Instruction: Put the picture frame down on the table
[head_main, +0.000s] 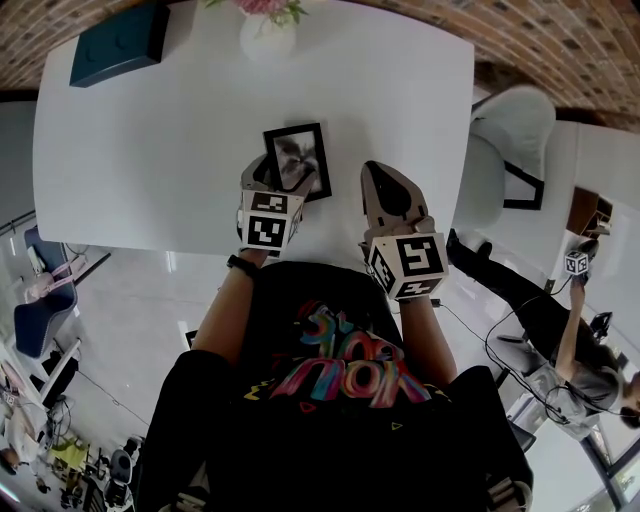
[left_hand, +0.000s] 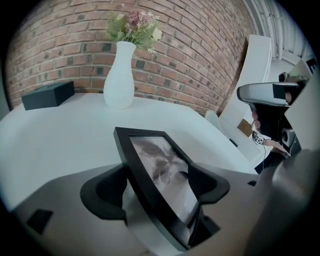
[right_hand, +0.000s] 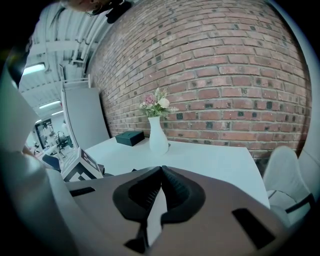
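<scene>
Left gripper (left_hand: 159, 186): jaws wide, not pinching. The small black-rimmed rectangular picture frame (left_hand: 152, 160) stands tilted between them, long axis running away from the gripper, near the front edge of the white table (left_hand: 55, 135); its lower edge is hidden. Right gripper (right_hand: 161, 176): closed, empty, just beside; the left is nearer, and a straight pull-back should clear the frame.

Black colour-printed T-shirt (head_main: 330, 445), perhaps a dark wristband (head_main: 240, 263), and a grey left hand-held gripper (head_main: 290, 180) bearing marker cube (head_main: 266, 222).
</scene>
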